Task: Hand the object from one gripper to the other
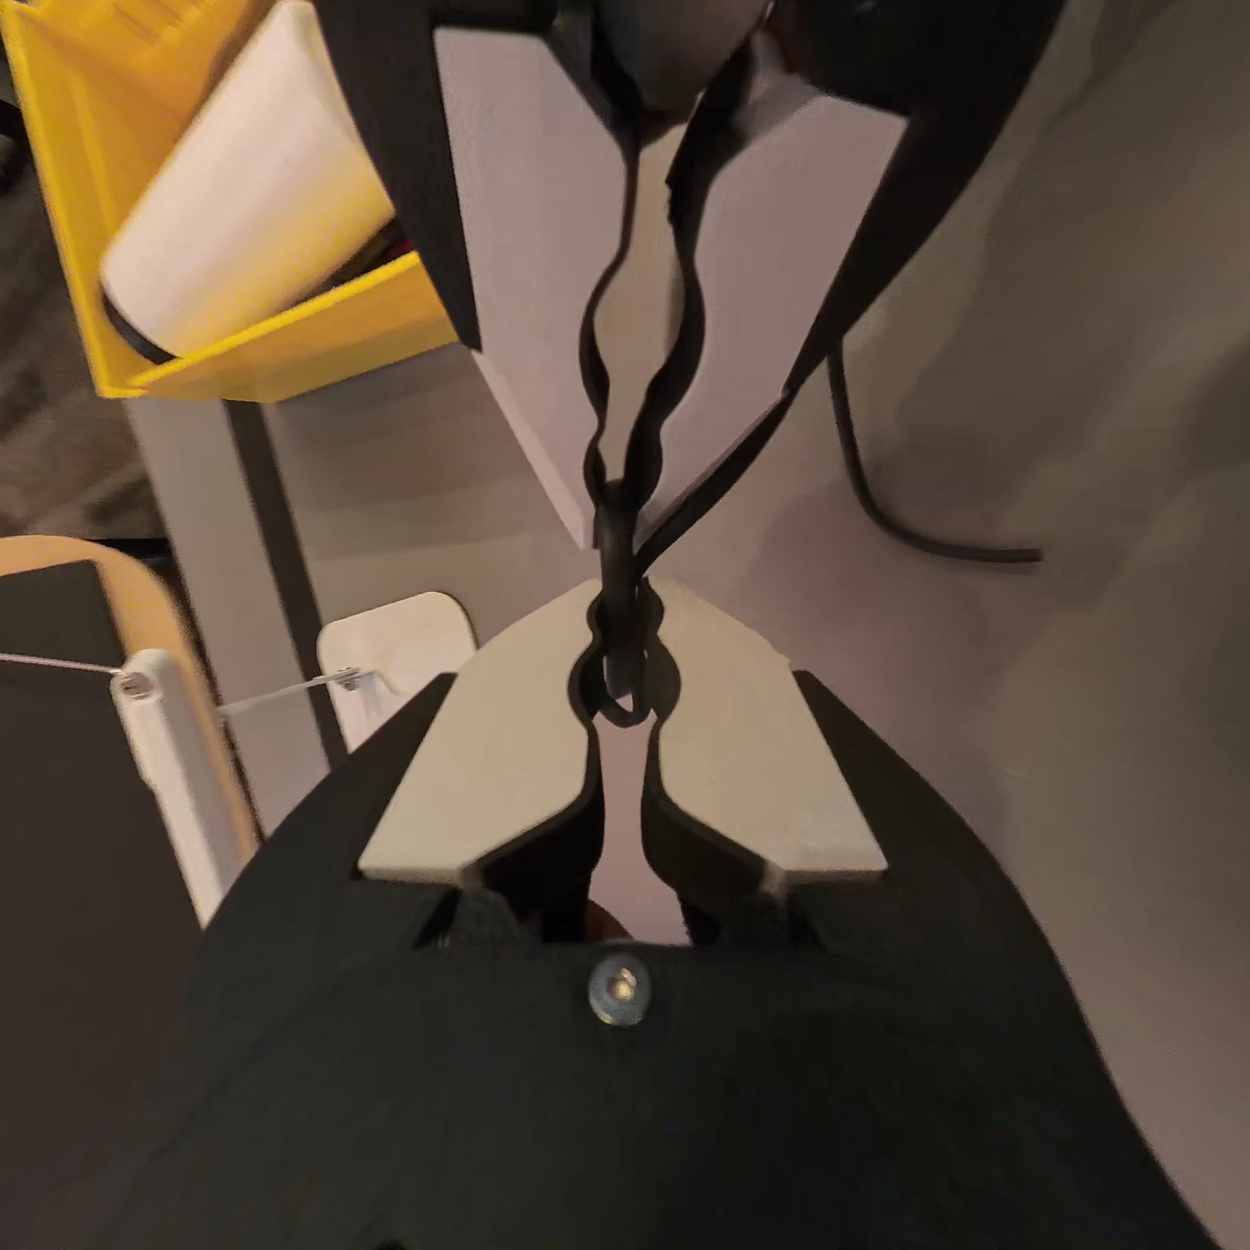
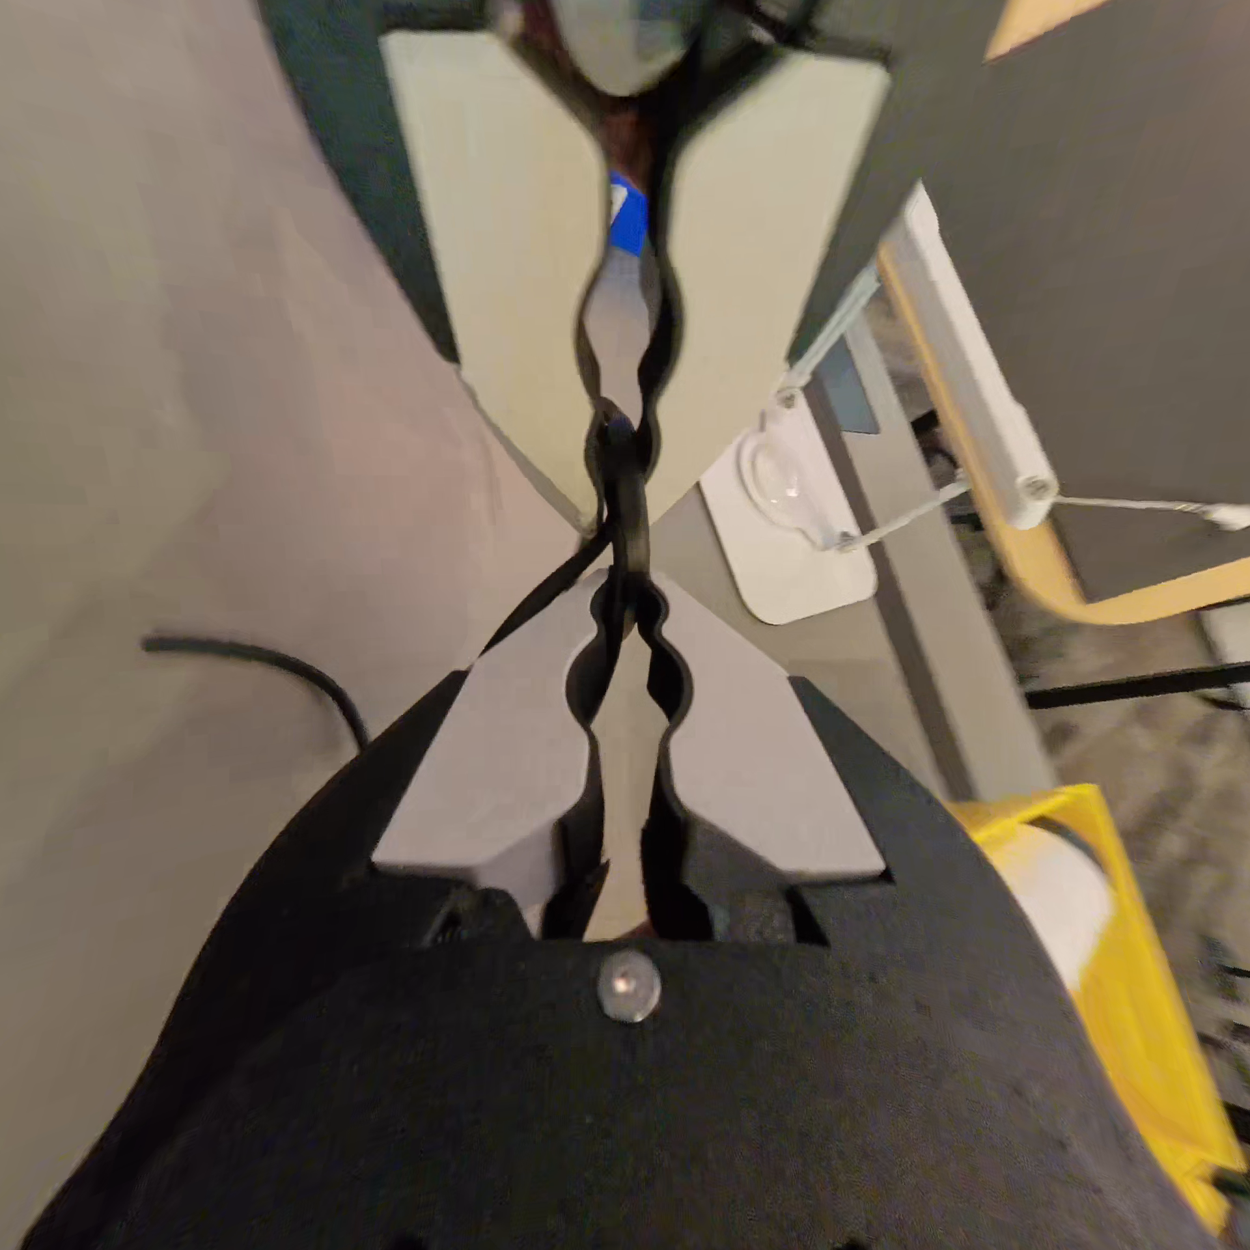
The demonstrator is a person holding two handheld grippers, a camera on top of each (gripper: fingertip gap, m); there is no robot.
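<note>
**Black loop pinched from both ends above the desk**

Black loop (image 1: 619, 649) held off the grey desk (image 1: 1014, 676), caught between two sets of fingers that meet tip to tip. Seen from the left wrist view: near end of the loop seated in the round notch of the left gripper (image 1: 619, 602), pale fingers (image 1: 514, 730) drawn together and clamped on it. Far end of the loop gripped at the tips of the right gripper (image 1: 617, 504), its dark wavy pads narrowing into a V straight beyond the loop and closed on it as well. Seen from the right wrist view: same loop (image 2: 626, 514) spanning the small gap between both sets of tips, with a thin black strip trailing off to the lower left of it.

Around the loop, in the left wrist view:
- well to its upper left, a yellow bin (image 1: 81, 203) with a white roll (image 1: 250, 203) lying tilted inside
- to its right, on the desk, a curved black cable (image 1: 879, 500)
- to its left and slightly lower, a white rounded plate (image 1: 399, 636) with a thin wire running to it

In the right wrist view, a small blue patch (image 2: 626, 216) visible beyond the loop, through the gap between the left gripper's fingers; too blurred to tell what it is.
</note>
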